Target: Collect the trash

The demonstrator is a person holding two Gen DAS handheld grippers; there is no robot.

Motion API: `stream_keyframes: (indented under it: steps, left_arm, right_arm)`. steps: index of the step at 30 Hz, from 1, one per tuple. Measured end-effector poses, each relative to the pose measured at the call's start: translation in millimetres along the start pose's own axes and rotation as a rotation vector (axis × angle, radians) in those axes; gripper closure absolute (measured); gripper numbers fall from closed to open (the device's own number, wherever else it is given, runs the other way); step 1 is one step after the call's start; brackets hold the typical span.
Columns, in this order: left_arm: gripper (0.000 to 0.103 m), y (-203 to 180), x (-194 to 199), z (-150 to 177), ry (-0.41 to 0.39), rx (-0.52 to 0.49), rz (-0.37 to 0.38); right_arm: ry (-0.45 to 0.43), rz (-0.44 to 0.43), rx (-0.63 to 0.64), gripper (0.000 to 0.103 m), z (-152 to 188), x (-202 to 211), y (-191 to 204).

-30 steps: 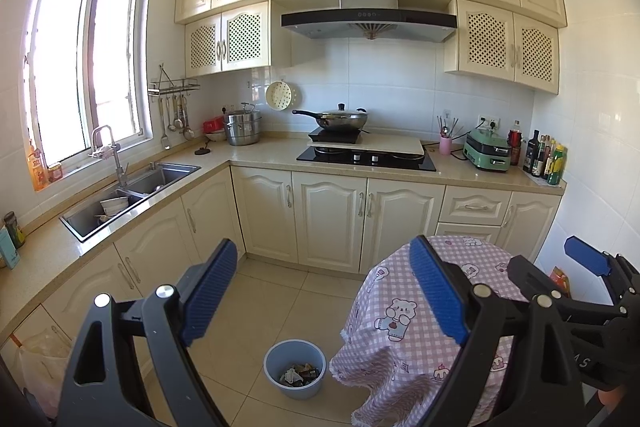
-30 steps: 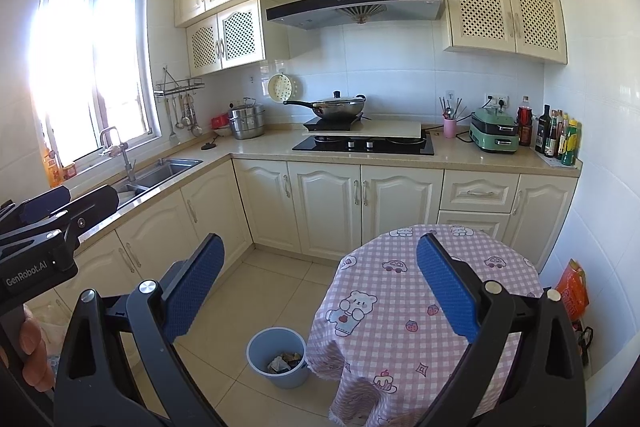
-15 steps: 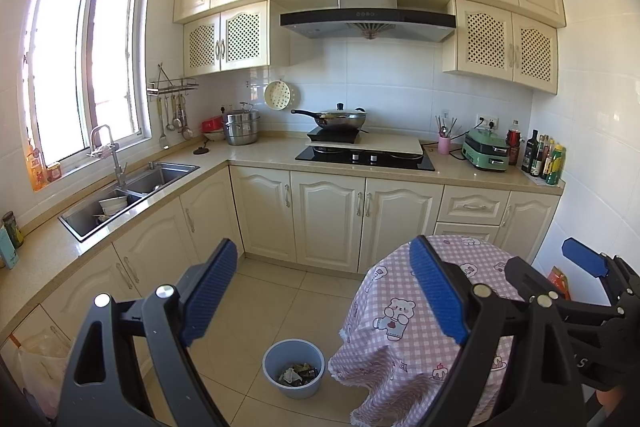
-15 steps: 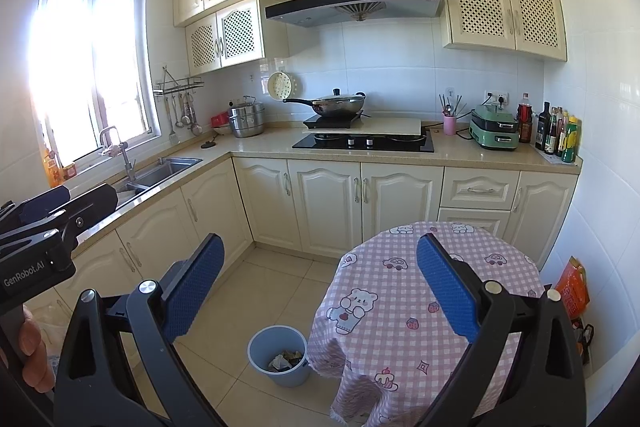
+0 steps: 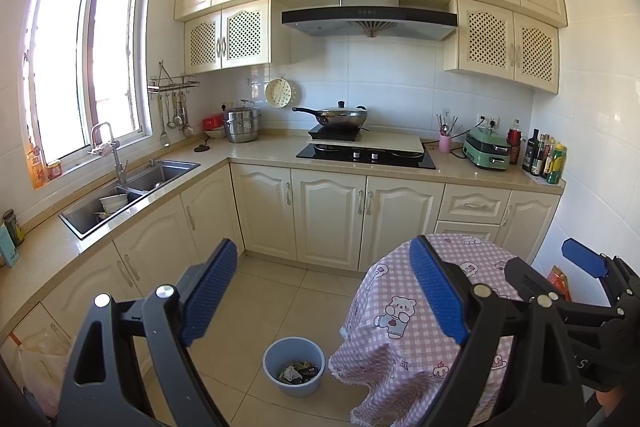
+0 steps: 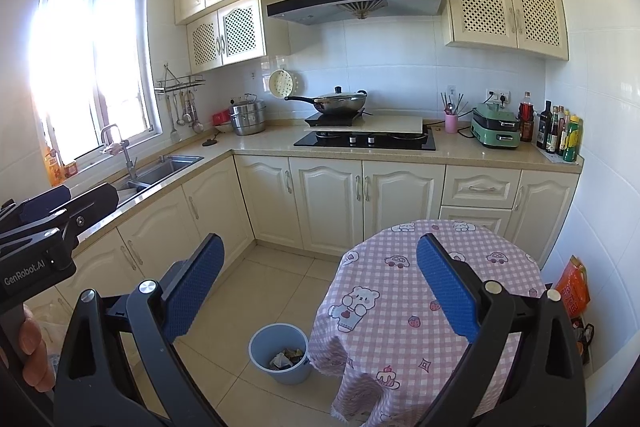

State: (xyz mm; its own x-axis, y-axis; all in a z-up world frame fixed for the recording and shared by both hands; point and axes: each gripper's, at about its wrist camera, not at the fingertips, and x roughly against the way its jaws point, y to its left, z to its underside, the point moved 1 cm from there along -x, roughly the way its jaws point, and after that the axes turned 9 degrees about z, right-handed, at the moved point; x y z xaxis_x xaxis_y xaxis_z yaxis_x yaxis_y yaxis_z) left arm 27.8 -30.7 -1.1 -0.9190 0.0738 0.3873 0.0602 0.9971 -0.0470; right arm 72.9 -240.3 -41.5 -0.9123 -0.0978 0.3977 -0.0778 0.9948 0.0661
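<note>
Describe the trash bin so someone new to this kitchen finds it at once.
Start at the round table draped in a pink checked cloth with cartoon bears. On the beige tiled floor right beside its left edge stands a small, round, light blue plastic bin, open-topped, with crumpled wrappers inside. It is the only blue container on the floor; the other floor item visible, an orange bag, sits on the table's far right.

You stand in a home kitchen: cream cabinets [image 5: 328, 219] run under an L-shaped counter [image 5: 264, 153] with a sink [image 5: 132, 187], a hob [image 5: 366, 157] carrying a wok [image 5: 340, 115], a hood [image 5: 370, 17] above, and a small table [image 6: 424, 291] on the tiled floor [image 5: 276, 303].
</note>
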Motion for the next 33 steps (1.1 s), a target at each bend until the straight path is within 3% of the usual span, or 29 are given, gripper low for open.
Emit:
stream_keyframes:
  steps: [33]
  left_arm:
    - [0.017,0.4,-3.8,0.1,0.013,0.005,0.005]
  right_arm:
    - [0.018,-0.004,-0.005,0.009,1.9,-5.4,6.4]
